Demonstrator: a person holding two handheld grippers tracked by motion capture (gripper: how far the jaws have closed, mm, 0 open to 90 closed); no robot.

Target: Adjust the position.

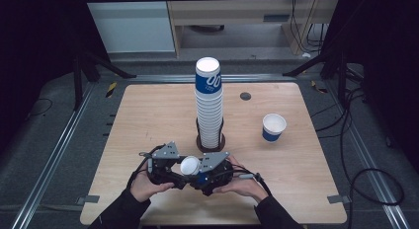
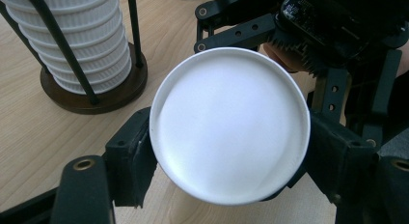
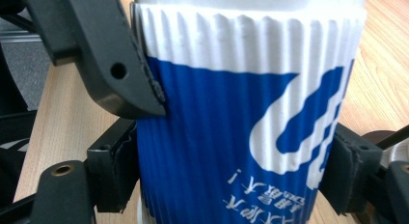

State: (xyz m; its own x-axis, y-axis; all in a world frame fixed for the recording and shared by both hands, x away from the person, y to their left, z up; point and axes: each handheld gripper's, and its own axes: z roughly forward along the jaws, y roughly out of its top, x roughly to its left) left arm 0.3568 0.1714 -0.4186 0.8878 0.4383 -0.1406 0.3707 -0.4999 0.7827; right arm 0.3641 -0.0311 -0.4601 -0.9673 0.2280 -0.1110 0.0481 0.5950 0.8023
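A: Status, L to R pls. What's at the left?

B: Left gripper (image 1: 174, 175), held in the person's left hand (image 1: 144, 187), sits at the near edge of the table (image 1: 148, 120), just left of centre. In the left gripper view its two black jaws clamp the rim of a paper cup (image 2: 229, 125) from both sides, pads pressed on the rim. So: grasping the cup at the rim end.

A: Cup location?

B: Between the two grippers, near-centre of the table, lifted off the surface and tipped on its side, white inside facing up toward the high view. It is blue and white w/ a ribbed wall.

A: Right side?

B: Right gripper (image 1: 203, 175), in the right hand (image 1: 242, 185), is directly beside the left one. In the right gripper view its jaws press the ribbed blue wall of the same cup on both sides. Clenched on the cup body. One jaw of the left gripper also crosses that view, touching the cup's upper wall.

A: Other items?

B: Tall cup stack (image 1: 208, 103) in a wire holder w/ round dark base (image 1: 211, 142), just beyond the grippers at table centre. Farther right, a single blue-and-white cup (image 1: 273, 127) stands upright, well apart from the stack. Small dark round disc (image 1: 245, 95) on the far part of the table, right of the stack.
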